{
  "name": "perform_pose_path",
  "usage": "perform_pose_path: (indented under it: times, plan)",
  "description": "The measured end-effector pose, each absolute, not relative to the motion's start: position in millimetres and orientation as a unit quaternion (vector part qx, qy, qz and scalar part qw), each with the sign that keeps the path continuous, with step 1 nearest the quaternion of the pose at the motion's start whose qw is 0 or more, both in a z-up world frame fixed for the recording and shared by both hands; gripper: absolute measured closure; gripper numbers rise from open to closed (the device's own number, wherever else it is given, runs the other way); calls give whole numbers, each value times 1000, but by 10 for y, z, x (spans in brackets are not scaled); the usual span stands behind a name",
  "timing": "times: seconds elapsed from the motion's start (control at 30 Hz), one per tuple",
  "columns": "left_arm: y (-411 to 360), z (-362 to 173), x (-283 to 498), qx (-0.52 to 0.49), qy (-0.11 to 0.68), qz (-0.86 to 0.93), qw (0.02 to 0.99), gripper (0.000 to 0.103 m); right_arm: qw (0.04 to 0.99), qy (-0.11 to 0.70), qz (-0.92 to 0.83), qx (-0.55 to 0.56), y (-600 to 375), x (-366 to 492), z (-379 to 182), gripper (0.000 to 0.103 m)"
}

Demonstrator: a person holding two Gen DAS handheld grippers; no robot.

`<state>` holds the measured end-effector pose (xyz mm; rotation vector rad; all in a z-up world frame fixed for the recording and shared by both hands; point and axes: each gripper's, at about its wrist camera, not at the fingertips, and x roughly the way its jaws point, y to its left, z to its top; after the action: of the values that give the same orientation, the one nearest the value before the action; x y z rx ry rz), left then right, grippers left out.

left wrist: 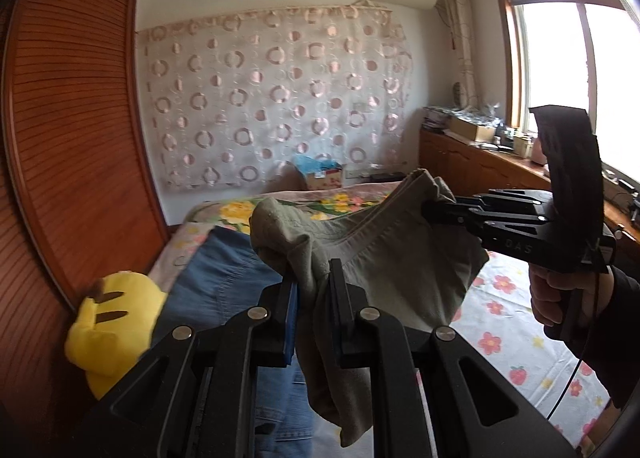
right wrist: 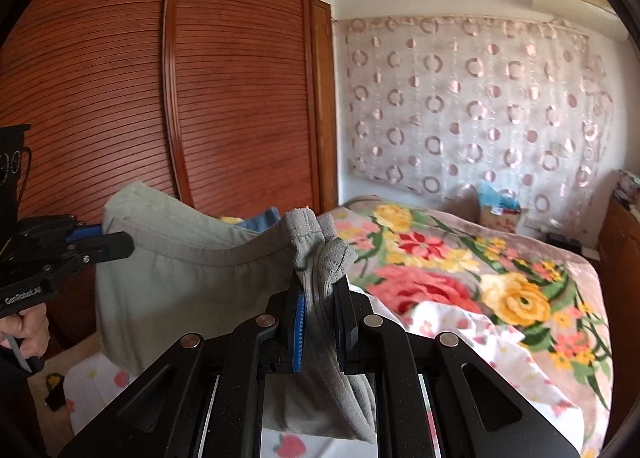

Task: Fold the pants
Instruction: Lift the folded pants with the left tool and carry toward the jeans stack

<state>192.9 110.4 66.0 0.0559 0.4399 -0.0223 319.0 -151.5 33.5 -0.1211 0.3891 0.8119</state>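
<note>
Bedroom, floral bed (right wrist: 460,282): grey-green pants (left wrist: 360,254) held up in the air between both grippers, over the bedding.
Left gripper (left wrist: 314,290) and right gripper (right wrist: 320,298) each clenched on a bunched waistband corner; thin bites may slip. Jeans (left wrist: 236,270) beneath could snag, probably; bed beyond.

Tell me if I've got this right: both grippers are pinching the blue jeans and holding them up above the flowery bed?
Not quite. Both the left gripper and the right gripper pinch grey-green pants, held up above the bed. The blue jeans lie on the bed underneath, as the left wrist view shows.
</note>
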Motion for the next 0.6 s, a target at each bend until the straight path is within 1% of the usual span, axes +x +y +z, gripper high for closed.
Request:
perform_pose_path:
  times: [0.6]
  plan:
    - [1498,596,1889,26,225,66,972,88,862,150,475,-92,-962,3987,68,91]
